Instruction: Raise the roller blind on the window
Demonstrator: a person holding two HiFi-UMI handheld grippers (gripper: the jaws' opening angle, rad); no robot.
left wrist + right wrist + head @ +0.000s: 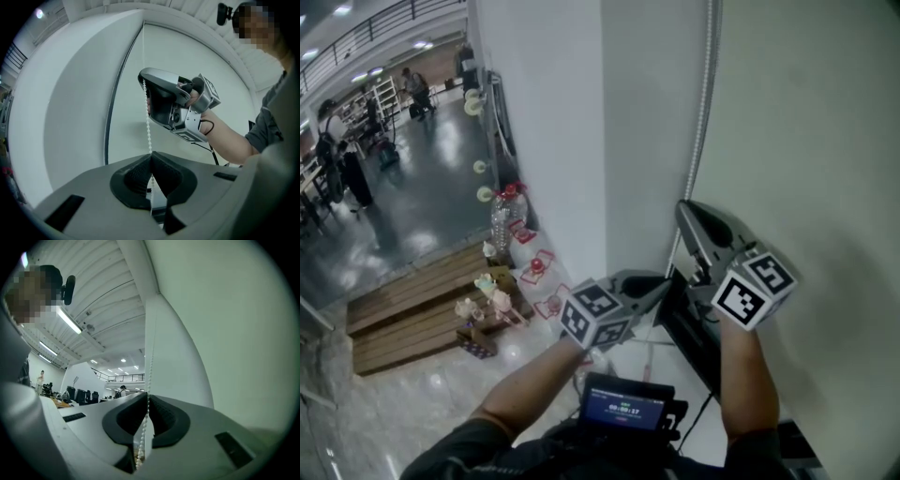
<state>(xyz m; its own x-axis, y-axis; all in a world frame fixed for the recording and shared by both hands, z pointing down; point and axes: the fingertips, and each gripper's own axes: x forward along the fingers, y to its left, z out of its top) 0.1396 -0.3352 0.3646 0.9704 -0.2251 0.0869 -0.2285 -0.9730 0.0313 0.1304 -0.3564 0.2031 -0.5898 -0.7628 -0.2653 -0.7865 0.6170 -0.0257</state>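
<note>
Hand over hand at the window: a person works the bead chain (149, 131) of a roller blind (806, 131) with a gripper in each hand. The chain hangs plumb, its long axis straight up and down, and passes through both tools. From the left gripper (151, 161) it climbs out of the jaws directly to the right gripper (147, 401), which sits above on the same strand. From there it goes on up toward the head of the blind, out of frame. The blind's pale sheet hangs just beyond and to the right of both grippers, with a white wall (544, 122) to their left. The left gripper's jaws are pressed together, the beads pinched in the seam between the pads, holding the strand low. The right gripper's jaws are likewise drawn in on the chain, and a length of it trails down beneath them. The right hand is the higher and so the nearer to the roller. Raising the blind looks to depend on a pull straight down the strand from that upper grip, kept in line with the chain so the beads do not slip sideways from the pads
</note>
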